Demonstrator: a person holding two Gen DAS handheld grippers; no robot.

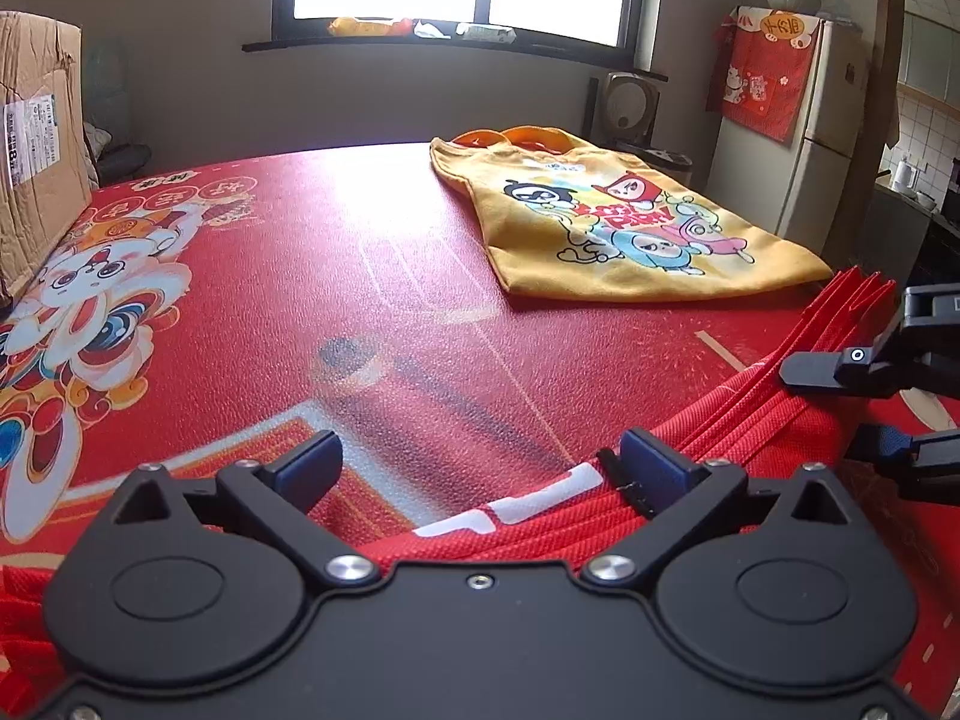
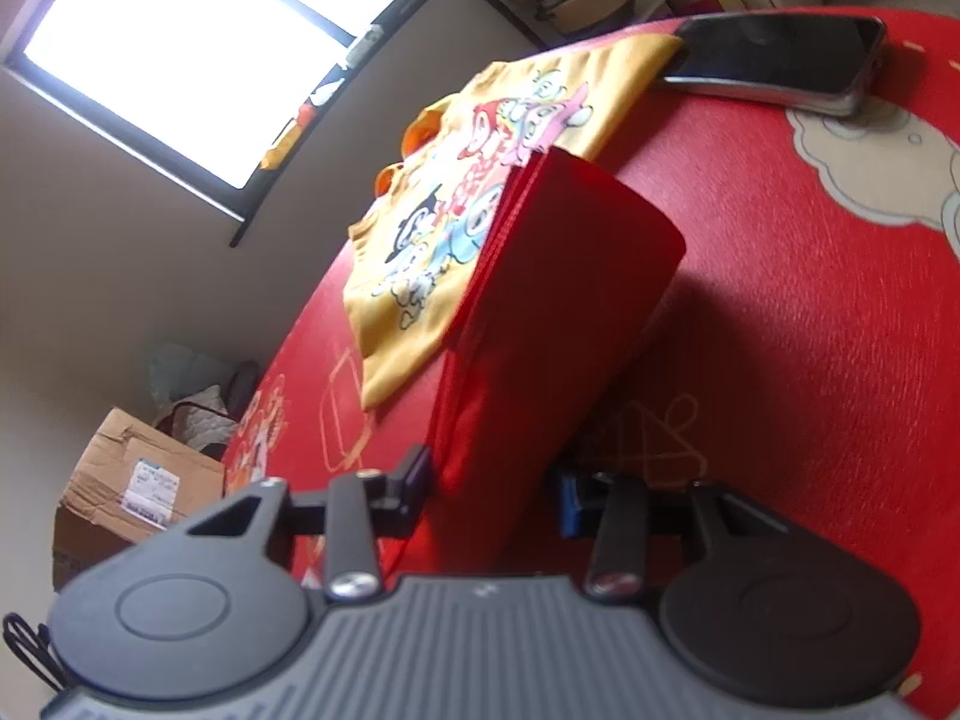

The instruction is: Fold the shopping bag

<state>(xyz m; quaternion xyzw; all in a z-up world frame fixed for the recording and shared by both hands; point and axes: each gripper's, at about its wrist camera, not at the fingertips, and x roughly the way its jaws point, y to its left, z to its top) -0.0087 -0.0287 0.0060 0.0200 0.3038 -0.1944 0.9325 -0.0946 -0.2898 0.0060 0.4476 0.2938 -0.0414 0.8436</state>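
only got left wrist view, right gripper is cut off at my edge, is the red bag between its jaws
Observer: Yes. In the right wrist view the folded red bag runs between the jaws of the right gripper. I cannot tell whether both pads press it.
Operator: ok anything past the yellow bag i cant see
Observer: A dark phone lies on the table, one end meeting a corner of the yellow bag.
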